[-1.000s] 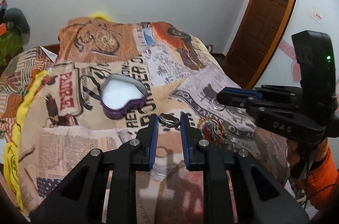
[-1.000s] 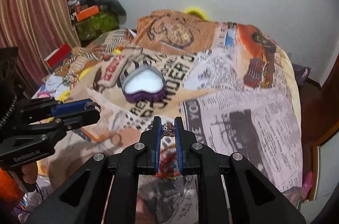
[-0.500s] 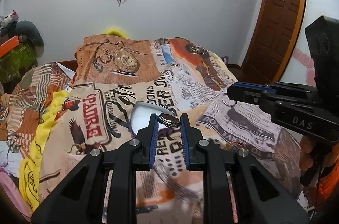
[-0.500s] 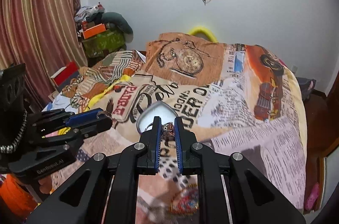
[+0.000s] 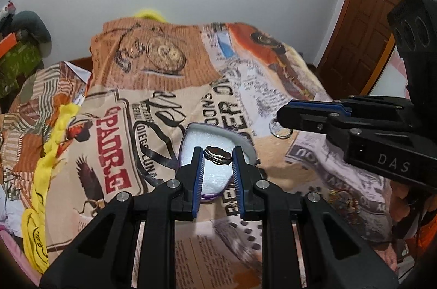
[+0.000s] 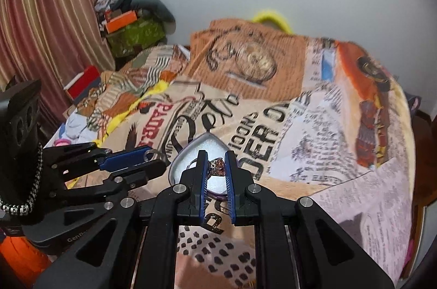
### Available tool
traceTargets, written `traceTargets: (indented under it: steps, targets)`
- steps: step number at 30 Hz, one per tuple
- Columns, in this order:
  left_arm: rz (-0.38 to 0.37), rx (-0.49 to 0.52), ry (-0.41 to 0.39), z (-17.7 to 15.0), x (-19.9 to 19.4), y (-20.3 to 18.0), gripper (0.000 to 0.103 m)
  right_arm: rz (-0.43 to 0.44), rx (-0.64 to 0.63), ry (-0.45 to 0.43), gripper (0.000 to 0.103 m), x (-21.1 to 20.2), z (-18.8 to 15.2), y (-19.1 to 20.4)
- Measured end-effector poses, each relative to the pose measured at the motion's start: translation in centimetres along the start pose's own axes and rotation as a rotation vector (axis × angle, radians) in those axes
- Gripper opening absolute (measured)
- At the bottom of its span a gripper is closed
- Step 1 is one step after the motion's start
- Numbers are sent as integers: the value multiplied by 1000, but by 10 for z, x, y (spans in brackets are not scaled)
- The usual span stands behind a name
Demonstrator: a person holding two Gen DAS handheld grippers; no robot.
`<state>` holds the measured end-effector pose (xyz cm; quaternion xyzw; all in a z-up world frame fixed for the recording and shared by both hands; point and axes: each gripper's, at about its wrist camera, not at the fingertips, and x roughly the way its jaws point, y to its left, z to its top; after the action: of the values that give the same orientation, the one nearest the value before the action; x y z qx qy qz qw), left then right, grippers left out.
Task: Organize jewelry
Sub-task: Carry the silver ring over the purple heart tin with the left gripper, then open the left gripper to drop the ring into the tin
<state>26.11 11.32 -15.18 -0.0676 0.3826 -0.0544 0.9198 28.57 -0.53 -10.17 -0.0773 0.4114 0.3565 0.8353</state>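
My left hand-held gripper (image 5: 218, 156) pinches a banded ring (image 5: 218, 155), my right hand-held gripper (image 6: 215, 166) a stone ring (image 6: 216, 167), both above the heart box (image 5: 191, 136). Light, stiff, slippery; grip the bands.

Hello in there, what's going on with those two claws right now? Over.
Left gripper shut on silver ring. Right gripper shut on stone ring. Heart box open below, unobstructed.

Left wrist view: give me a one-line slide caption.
Left gripper pinches a metal ring above the heart-shaped jewelry box; right gripper alongside.
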Motion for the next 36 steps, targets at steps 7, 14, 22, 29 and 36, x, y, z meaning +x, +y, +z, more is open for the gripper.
traceTargets:
  steps: [7, 14, 22, 29, 36]
  targets:
    - [-28, -9, 81, 2, 30, 13, 20, 25, 5, 110, 11, 35, 6, -6]
    - [-32, -16, 120, 1, 45, 20, 20, 35, -2, 182, 11, 59, 7, -8]
    - [-28, -10, 140, 0, 52, 23, 20, 36, -7, 211, 11, 69, 5, -6]
    - [-18, -25, 147, -1, 48, 26, 20, 32, -5, 227, 11, 69, 6, -3]
    - [-7, -36, 118, 0, 24, 25, 24, -4, -4, 190, 24, 51, 7, 0]
